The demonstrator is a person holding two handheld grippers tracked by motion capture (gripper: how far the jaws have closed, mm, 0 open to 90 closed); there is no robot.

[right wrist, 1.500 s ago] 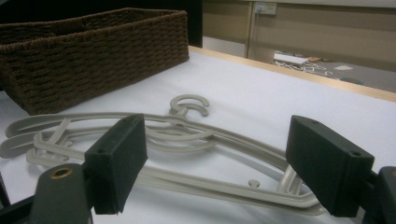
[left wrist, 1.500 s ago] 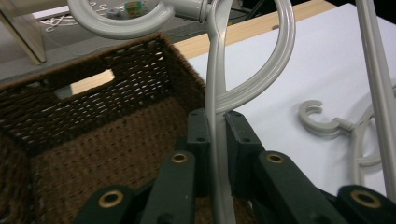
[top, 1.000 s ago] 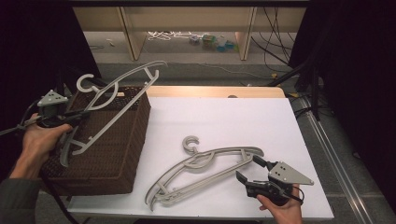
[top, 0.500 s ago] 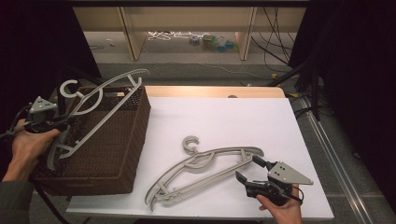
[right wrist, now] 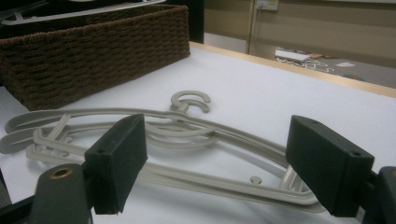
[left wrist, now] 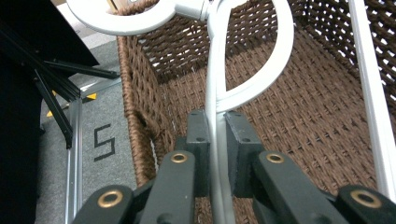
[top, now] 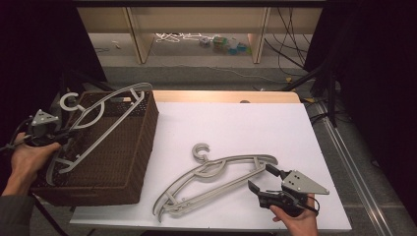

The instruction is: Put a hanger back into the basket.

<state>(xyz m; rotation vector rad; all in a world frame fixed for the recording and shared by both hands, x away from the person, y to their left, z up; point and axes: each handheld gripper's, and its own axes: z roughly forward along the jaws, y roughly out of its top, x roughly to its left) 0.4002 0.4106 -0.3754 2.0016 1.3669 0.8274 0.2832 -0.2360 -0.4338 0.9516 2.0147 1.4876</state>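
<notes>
Pale grey plastic, thin and long: this is the hanger (top: 96,120) held by the left tongs (top: 54,139) above the brown woven basket (top: 118,167). In the left gripper view the jaws are pressed together on one slim bar of it, just under the loop, and the hook (left wrist: 123,14) points away over the basket's far corner. The hanger hangs tilted, its top arm reaching past the basket's rim.

I think the danger is here: the hold is on a narrow, smooth bar far from the middle, so the hanger may turn in the jaws or slip out. Because it is longer than the basket is wide, one end could also catch on the rim and stay lying across the top instead of going in.

On the white bench (top: 236,128) lie the other hangers (top: 216,179), two it seems, one on the other. The right tongs (top: 260,183) stand wide apart just beside their end and hold nothing. A grasp there may take both hangers together, or push them away over the smooth bench.
</notes>
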